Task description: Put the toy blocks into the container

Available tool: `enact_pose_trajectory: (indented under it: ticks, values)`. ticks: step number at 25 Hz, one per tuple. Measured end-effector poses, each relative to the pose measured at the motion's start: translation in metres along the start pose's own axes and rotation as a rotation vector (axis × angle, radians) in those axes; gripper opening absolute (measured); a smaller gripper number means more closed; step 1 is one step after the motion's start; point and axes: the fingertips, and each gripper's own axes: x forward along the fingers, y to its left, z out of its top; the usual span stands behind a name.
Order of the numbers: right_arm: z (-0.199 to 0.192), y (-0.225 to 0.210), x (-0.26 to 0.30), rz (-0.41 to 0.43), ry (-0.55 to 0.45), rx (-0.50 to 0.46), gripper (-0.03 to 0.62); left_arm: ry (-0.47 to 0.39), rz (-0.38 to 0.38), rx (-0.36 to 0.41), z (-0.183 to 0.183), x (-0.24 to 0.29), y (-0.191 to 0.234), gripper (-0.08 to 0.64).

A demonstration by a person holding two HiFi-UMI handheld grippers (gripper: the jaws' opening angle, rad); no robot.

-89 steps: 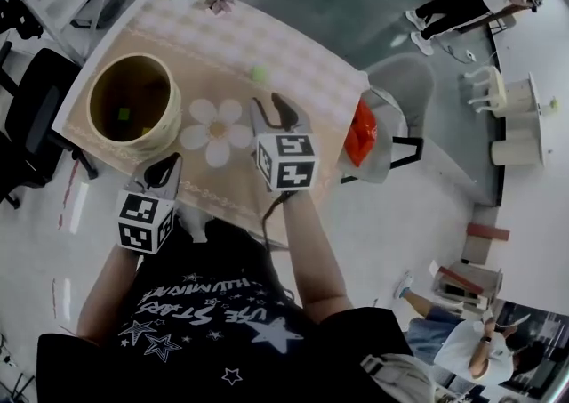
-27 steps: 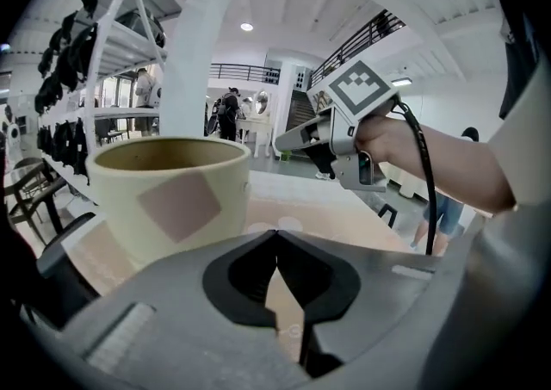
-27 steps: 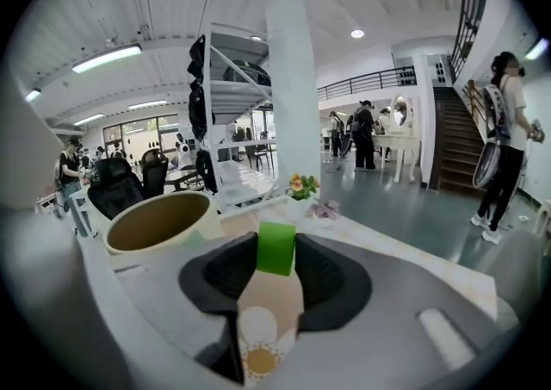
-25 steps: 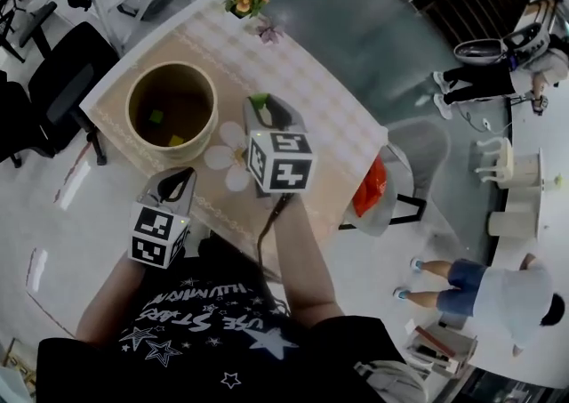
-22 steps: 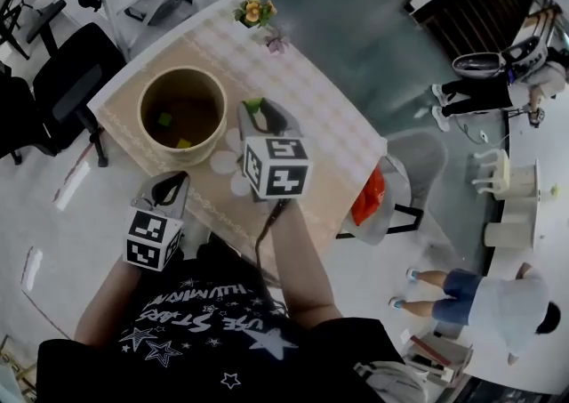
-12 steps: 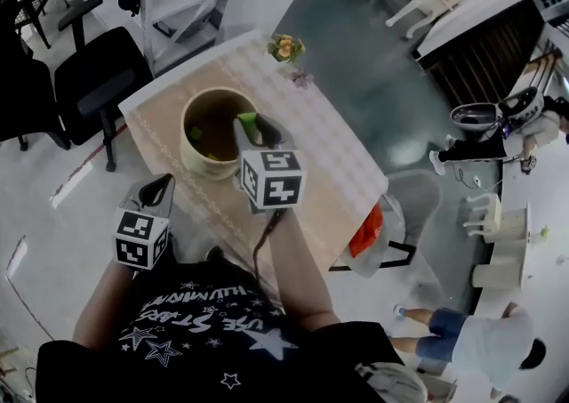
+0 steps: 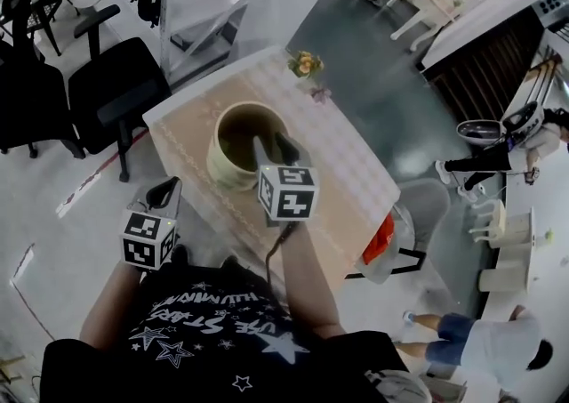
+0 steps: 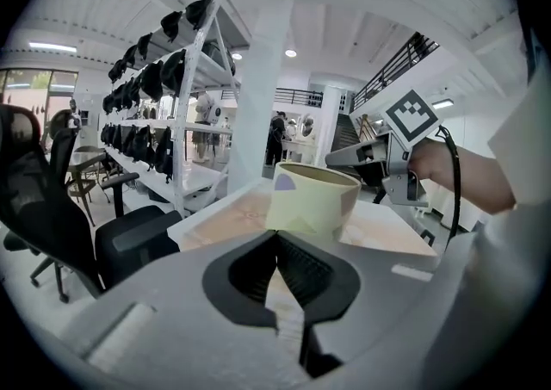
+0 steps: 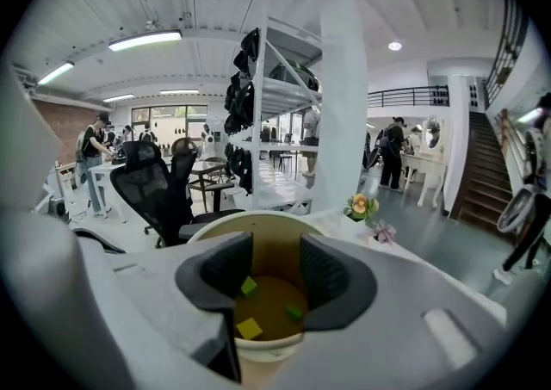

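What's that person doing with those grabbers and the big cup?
A person is putting toy blocks into the container on the table. The right gripper hangs over the container; its jaws have just been opening, nothing between them. Yellow and green ones lie inside. The left gripper waits shut, empty, beside the table.

You are standing in a big open hall, part office, part showroom. Black office chairs (image 7: 116, 88) sit beside tall white shelving racks (image 8: 196, 108) loaded with dark items. A staircase (image 9: 479, 175) climbs to a railed gallery (image 9: 415, 97). Strip lights (image 9: 145, 40) line the white ceiling, and other people (image 9: 393, 149) cross the polished grey floor (image 7: 382, 103).
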Motion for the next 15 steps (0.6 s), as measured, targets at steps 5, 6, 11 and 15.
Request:
enact_pose_trajectory:
  ticks: [5, 6, 11, 15]
  values:
    - [0.001, -0.007, -0.021, -0.111, -0.099, 0.059, 0.175, 0.026, -0.091, 0.036, -0.004, 0.008, 0.005, 0.009]
    - [0.0, -0.01, -0.026, -0.136, -0.112, 0.072, 0.175, 0.03, -0.109, 0.045, -0.004, 0.012, 0.006, 0.009]
    - [-0.011, -0.026, -0.045, -0.232, -0.137, 0.125, 0.175, 0.043, -0.145, 0.084, 0.0, 0.029, 0.012, 0.009]
    - [-0.015, -0.043, -0.059, -0.257, -0.147, 0.133, 0.175, 0.01, -0.135, 0.061, 0.014, 0.033, 0.011, 0.009]
